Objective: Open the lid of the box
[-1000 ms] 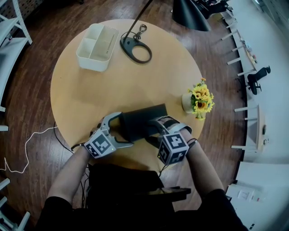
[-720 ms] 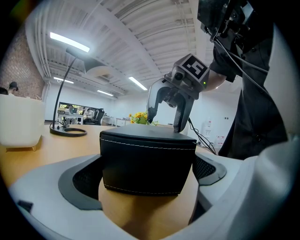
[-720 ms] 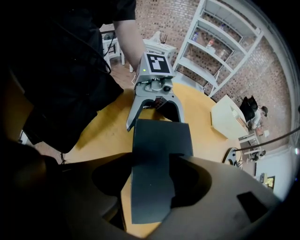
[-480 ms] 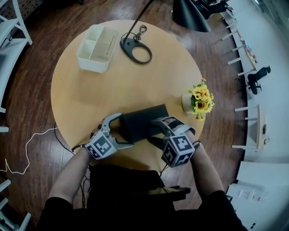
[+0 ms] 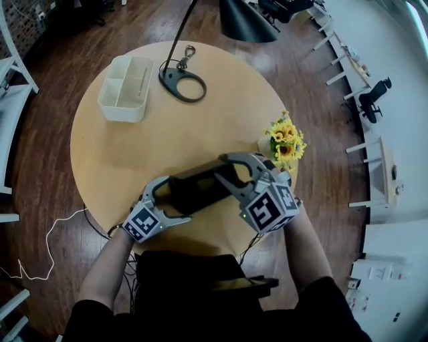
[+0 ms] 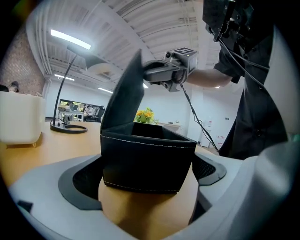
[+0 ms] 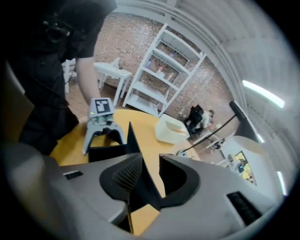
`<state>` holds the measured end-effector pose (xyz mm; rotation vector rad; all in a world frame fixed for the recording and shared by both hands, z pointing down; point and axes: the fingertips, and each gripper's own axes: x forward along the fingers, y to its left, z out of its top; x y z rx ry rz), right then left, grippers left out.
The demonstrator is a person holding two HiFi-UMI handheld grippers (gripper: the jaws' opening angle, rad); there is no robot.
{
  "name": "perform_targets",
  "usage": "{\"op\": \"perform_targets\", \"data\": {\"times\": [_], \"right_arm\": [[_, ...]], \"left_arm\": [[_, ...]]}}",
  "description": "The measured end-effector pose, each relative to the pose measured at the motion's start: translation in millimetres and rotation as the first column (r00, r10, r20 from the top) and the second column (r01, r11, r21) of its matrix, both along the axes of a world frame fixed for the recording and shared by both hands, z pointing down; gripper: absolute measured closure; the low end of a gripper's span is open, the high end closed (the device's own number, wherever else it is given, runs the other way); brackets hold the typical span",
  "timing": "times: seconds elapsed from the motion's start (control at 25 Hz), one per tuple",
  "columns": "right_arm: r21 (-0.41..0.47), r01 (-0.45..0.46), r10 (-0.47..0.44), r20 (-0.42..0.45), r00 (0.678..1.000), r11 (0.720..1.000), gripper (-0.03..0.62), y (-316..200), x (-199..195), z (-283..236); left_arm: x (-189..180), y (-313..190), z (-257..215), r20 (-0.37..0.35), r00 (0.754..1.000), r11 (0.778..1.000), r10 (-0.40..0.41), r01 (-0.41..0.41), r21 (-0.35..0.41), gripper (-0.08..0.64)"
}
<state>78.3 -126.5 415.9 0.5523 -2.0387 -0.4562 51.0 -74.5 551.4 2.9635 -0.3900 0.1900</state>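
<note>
A black box (image 5: pixel 190 197) lies near the front of the round wooden table (image 5: pixel 127 153). Its lid (image 5: pixel 200 172) stands tilted up along the far side. My left gripper (image 5: pixel 177 197) straddles the box's left end; in the left gripper view the box (image 6: pixel 147 159) fills the gap between both pads. My right gripper (image 5: pixel 224 167) has the lid's free edge between its jaws, which are closing. In the right gripper view the thin lid (image 7: pixel 136 154) runs between the pads, with the left gripper (image 7: pixel 101 126) beyond at the box's far end. The raised lid (image 6: pixel 126 93) reaches up to the right gripper (image 6: pixel 157 75).
A white divided tray (image 5: pixel 124 88) and a lamp's ring base (image 5: pixel 182 83) sit at the table's far side, with the black lamp shade (image 5: pixel 244 17) overhead. A pot of yellow flowers (image 5: pixel 284 143) stands just right of the right gripper. A white cable (image 5: pixel 47 247) lies on the floor.
The right gripper moved from the box's near right end up to the lid's edge and closed in on it. The lid went from flat to tilted up. The left gripper stayed.
</note>
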Motion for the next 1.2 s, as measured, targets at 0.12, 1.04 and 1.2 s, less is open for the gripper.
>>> {"op": "perform_targets", "data": {"times": [0.12,1.04,1.2], "right_arm": [[0.043,-0.047,0.047,0.007,0.999,0.998,0.482,-20,-4,1],[-0.098,-0.538,0.325,0.881,0.345,0.837,0.480,61,187,-113],[-0.371,-0.410,0.371,0.925,-0.085,0.833,0.570,78,241,-107]], "left_arm": [[0,1,4,0.013,1.000,1.000,0.002,-0.001,-0.020,-0.024],[-104,33,-190,-0.290,0.815,0.859,-0.502,0.509,-0.057,0.229],[-124,39,-216,-0.400,0.700,0.788,-0.591,0.608,-0.101,0.326]]}}
